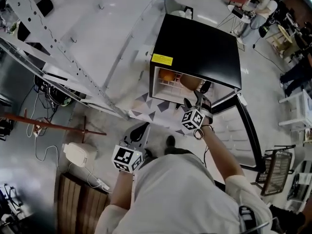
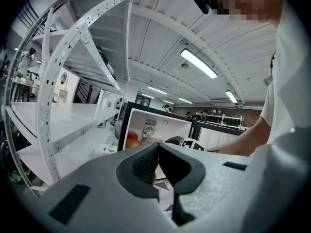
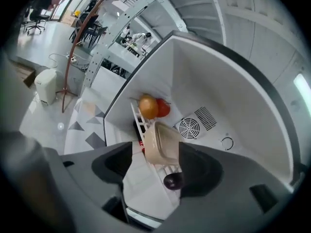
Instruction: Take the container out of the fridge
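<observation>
Right hand-held gripper (image 1: pixel 196 95) of mine: jaws wide apart, gripping nothing; container (image 3: pixel 163 142) lies between them at 12 o'clock, inside the fridge (image 1: pixel 195 48).

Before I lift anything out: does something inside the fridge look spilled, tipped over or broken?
Nothing stands out. The container rests on the wire shelf, an orange fruit and a red fruit lie behind it, and the fridge walls look clean, with no spill.

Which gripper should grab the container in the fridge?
The right gripper: it sits at the open fridge with its jaws apart, lined up on the container. The left gripper hangs back, shut, outside.
</observation>
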`<action>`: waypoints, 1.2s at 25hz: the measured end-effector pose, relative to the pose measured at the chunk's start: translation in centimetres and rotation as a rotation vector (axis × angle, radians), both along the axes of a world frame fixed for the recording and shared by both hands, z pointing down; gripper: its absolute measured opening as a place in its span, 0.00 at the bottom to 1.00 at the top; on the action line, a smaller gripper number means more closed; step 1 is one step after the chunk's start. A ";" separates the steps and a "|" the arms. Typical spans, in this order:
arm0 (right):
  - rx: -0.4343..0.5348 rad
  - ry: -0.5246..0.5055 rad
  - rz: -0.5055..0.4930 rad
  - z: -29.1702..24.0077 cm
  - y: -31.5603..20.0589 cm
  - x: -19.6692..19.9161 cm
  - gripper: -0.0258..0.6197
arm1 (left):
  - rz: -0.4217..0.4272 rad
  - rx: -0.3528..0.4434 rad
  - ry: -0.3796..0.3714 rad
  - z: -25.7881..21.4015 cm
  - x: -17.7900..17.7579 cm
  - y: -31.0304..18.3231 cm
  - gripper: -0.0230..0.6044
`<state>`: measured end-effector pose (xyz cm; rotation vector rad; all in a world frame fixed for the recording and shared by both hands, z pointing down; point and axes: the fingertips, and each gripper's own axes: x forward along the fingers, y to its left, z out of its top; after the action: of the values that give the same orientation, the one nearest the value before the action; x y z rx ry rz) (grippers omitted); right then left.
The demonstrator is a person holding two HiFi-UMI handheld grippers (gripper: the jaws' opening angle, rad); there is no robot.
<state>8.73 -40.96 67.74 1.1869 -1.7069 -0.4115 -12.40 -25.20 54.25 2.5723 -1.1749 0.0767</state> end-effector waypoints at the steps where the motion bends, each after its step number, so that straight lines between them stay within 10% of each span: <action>1: -0.011 0.023 -0.006 0.8 -0.5 0.1 0.53 | -0.012 -0.001 0.002 0.0 0.0 -0.1 0.04; 13: 0.005 0.242 -0.071 5.8 -5.5 1.2 0.64 | -0.149 -0.010 0.005 -0.2 -0.6 -0.4 0.04; 30: 0.067 0.255 -0.081 5.5 -4.8 1.4 0.45 | -0.146 -0.020 -0.001 0.2 -1.5 -0.4 0.04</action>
<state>10.13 -45.77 73.23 1.0660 -1.5324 -0.6462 -13.89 -25.57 54.42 2.4617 -1.3505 0.0558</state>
